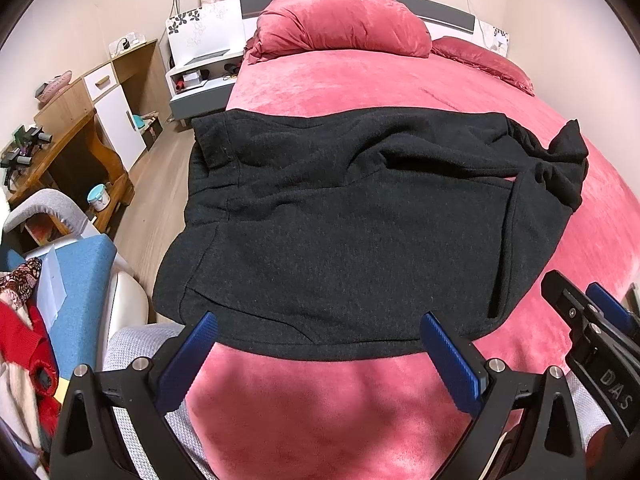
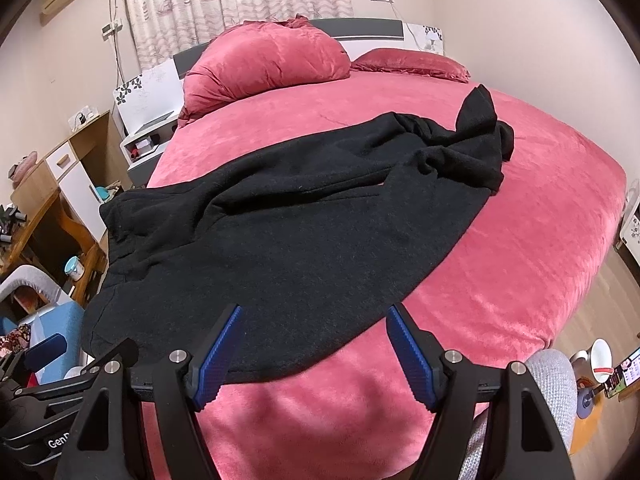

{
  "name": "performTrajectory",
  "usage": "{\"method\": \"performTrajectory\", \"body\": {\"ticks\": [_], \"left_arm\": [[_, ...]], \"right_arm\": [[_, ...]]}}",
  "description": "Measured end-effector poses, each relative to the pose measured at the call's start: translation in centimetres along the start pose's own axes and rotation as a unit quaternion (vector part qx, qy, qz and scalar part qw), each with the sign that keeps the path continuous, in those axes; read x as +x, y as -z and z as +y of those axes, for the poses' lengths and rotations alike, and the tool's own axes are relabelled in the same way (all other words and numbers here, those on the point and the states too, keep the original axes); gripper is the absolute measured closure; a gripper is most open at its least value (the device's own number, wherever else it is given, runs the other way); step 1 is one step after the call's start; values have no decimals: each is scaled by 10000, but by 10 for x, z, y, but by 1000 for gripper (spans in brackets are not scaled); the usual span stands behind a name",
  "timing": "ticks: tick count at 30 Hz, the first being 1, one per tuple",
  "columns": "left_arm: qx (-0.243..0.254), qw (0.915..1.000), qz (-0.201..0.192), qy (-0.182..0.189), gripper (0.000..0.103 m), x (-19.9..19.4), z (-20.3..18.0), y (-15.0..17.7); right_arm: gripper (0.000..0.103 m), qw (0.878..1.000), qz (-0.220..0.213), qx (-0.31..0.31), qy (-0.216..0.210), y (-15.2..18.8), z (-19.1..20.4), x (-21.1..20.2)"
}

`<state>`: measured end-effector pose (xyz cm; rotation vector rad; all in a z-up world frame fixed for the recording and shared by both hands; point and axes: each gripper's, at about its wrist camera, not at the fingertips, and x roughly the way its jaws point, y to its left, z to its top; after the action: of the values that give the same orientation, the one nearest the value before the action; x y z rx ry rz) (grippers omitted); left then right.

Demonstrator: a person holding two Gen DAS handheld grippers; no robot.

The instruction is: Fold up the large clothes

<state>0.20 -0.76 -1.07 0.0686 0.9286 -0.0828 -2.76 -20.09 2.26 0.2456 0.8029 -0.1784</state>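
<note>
A large black fleece garment (image 1: 340, 232) lies spread across the pink bed (image 1: 360, 420), partly folded, with a bunched end at the far right (image 1: 560, 164). It also shows in the right wrist view (image 2: 288, 240). My left gripper (image 1: 320, 320) is open and empty, its blue pads (image 1: 188, 360) just above the garment's near hem. My right gripper (image 2: 316, 312) is open and empty over the near hem too. The right gripper shows at the right edge of the left wrist view (image 1: 592, 332); the left gripper shows at the lower left of the right wrist view (image 2: 44, 352).
A rolled pink quilt (image 1: 340, 20) and a pillow (image 1: 488, 60) lie at the headboard. A nightstand (image 1: 200, 80), wooden cabinets (image 1: 100, 100) and a chair with clothes (image 1: 40, 300) stand left of the bed. A small table with a cup (image 2: 600, 360) is at the right.
</note>
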Motion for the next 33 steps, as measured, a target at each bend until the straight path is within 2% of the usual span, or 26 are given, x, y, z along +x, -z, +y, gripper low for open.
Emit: {"method": "performTrajectory", "body": {"ticks": [27,31,33], "left_arm": [[37,9999,151,34,1,5,-2,1],[24,9996,205,191,1,8,-1,1],[-11,9984,286,494,1,11,2,1]], "right_arm": [[28,9995,252,163,-70,5,-11,9],[28,9992,251,257,-150,6,-15,10],[28,9987,261,341,-263,7,-18,12]]}}
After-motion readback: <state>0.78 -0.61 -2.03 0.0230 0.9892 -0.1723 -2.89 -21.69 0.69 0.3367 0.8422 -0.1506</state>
